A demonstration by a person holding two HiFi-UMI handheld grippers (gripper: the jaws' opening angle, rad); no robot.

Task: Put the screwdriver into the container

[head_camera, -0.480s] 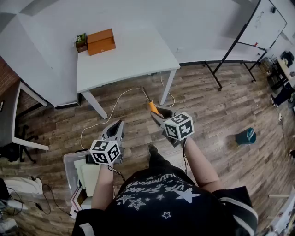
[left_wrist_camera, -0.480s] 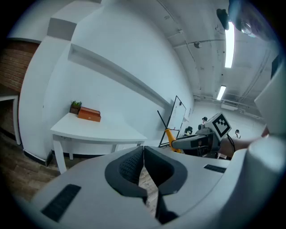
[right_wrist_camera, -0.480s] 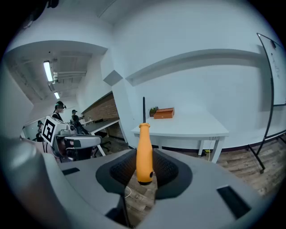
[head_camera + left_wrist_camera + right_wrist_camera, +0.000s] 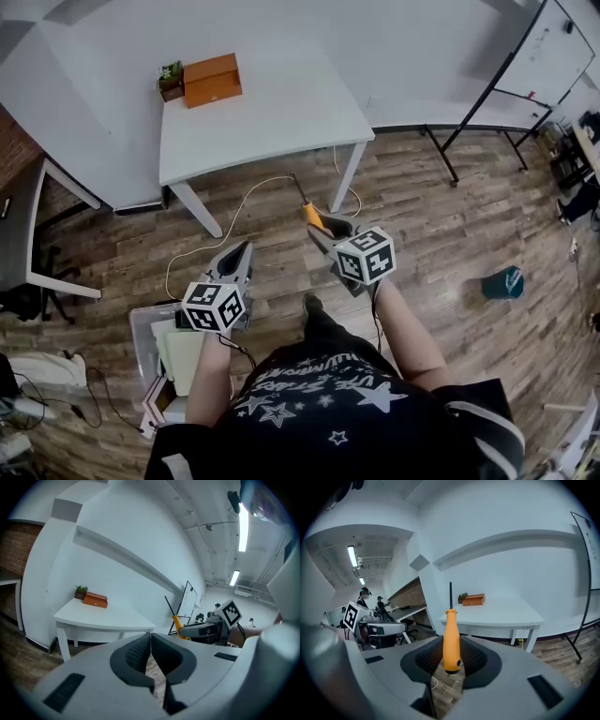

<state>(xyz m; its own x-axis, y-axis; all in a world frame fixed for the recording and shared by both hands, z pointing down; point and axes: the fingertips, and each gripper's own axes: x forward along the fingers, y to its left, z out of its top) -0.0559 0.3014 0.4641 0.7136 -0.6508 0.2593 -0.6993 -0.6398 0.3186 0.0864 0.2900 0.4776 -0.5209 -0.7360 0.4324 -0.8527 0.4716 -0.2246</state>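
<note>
My right gripper is shut on a screwdriver with an orange handle; its thin dark shaft points up and away toward the table. The left gripper is shut with nothing between its pads. Both hang over the wooden floor, short of the white table. At the table's far left corner lies an orange box-shaped container with a small potted plant beside it.
A white cable trails across the floor below the grippers. A clear bin of items stands at my left. Whiteboard stand legs are at the right, a teal object lies on the floor, a second white table sits far left.
The view has shifted slightly, so the table and container sit a little further right and lower in the picture. Both grippers hold the same pose, the screwdriver still gripped.
</note>
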